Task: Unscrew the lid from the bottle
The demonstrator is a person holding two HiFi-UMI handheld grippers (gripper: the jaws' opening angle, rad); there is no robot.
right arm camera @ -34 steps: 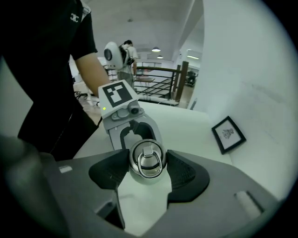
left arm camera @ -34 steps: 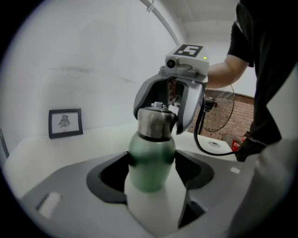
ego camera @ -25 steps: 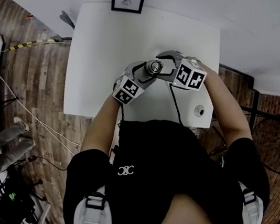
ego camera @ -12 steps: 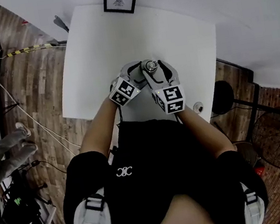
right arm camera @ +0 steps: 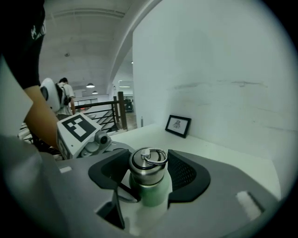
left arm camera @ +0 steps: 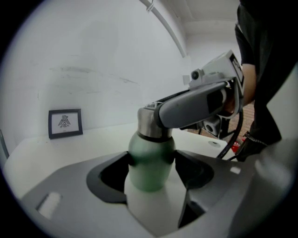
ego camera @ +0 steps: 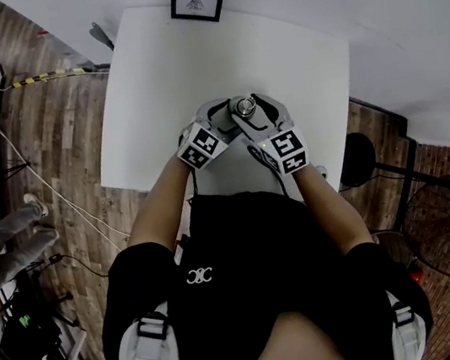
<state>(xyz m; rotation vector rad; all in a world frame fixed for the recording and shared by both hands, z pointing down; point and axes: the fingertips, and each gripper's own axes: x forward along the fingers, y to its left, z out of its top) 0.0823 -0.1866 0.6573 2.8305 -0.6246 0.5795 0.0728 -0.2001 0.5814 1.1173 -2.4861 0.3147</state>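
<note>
The unscrewing step looks to be in hand. The left gripper (left arm camera: 151, 175) is pinching the green bottle (left arm camera: 149, 151) by its body, which is standing upright between its jaws on the white table (ego camera: 185, 45). The right gripper (right arm camera: 149, 173) is clamping the steel lid (right arm camera: 144, 162) just above. The next move likely calls for twisting the right gripper while the left is bracing the body.
</note>
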